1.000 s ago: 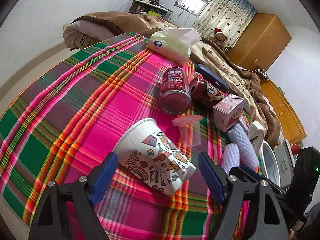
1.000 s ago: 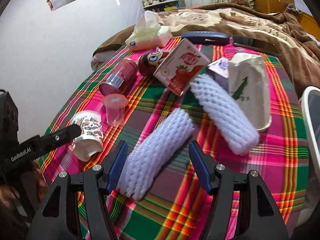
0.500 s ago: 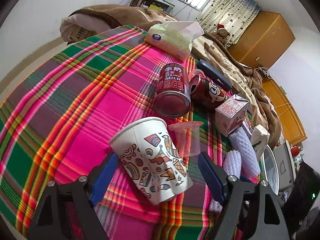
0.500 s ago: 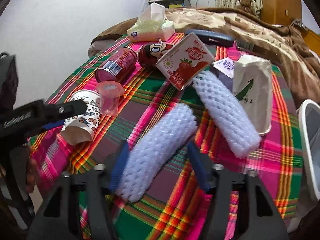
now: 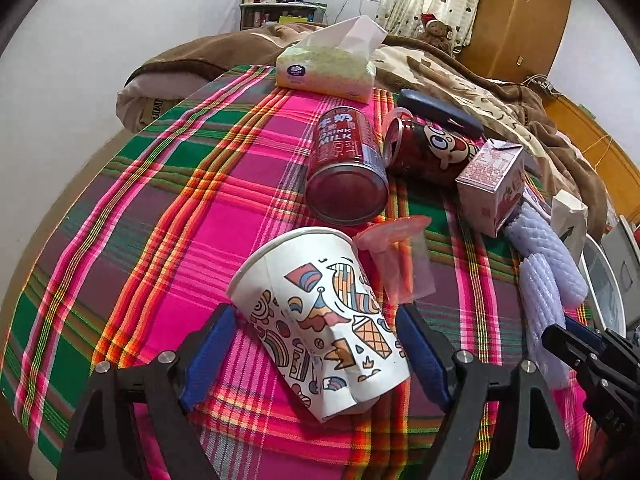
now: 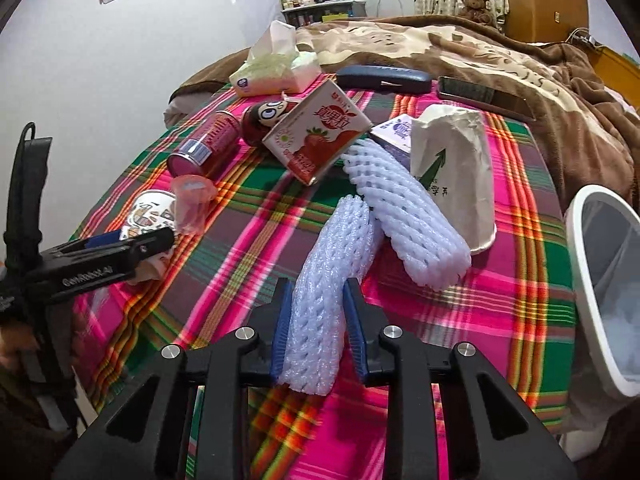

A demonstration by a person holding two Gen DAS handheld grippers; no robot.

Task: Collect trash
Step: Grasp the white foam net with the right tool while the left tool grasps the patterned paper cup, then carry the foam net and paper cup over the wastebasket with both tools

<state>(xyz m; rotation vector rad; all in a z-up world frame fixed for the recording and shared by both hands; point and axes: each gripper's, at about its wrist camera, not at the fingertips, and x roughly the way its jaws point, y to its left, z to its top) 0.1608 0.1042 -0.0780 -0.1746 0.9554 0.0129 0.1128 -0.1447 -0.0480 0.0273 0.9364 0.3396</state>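
A printed paper cup (image 5: 320, 320) lies on its side on the plaid cloth, between the fingers of my left gripper (image 5: 316, 344). That gripper is open, its blue pads close beside the cup's walls. In the right wrist view the left gripper (image 6: 120, 256) shows at the left by the cup. My right gripper (image 6: 316, 292) is closing on the near end of a white foam net sleeve (image 6: 336, 256), and its pads squeeze the foam. The right gripper (image 5: 580, 348) also shows at the right edge of the left wrist view.
A second foam sleeve (image 6: 408, 216), a white paper cup (image 6: 456, 176), a strawberry carton (image 6: 316, 136), two red cans (image 5: 348, 168) (image 5: 432, 148), a small pink plastic cup (image 5: 400, 264) and a tissue pack (image 5: 328, 68) lie on the cloth. A white bin (image 6: 576, 264) stands at the right.
The right gripper's jaws have closed from wide apart onto the foam sleeve. The left gripper has shifted and rolled around the paper cup, which now sits deeper between its fingers.
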